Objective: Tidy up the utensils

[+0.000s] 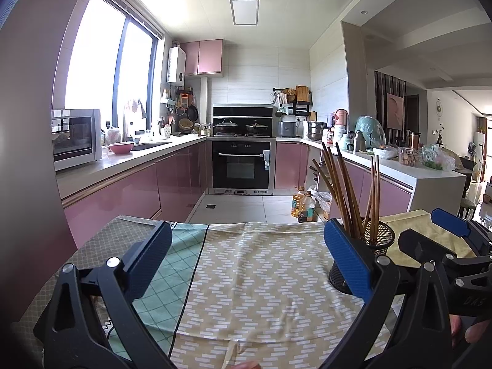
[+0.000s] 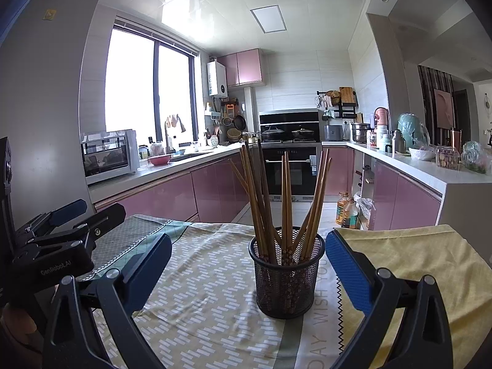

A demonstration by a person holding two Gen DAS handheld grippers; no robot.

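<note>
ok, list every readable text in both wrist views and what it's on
"GenRobot.AI": on the left gripper body, seen in the right wrist view.
"DAS": partial, on the right gripper body at the edge of the left wrist view.
"WISH YOU" and "DAY": cut-off print on the tablecloth beside the mesh holder.
Fridge stickers, oven panel and label, water heater, oil bottles: too small or blurred to read.

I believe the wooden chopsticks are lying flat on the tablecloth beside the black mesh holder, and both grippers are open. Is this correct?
Not quite. The chopsticks are not lying on the tablecloth; they stand upright inside the black mesh holder, as the right wrist view shows. The rest is right: the left gripper and the right gripper are both open.
</note>
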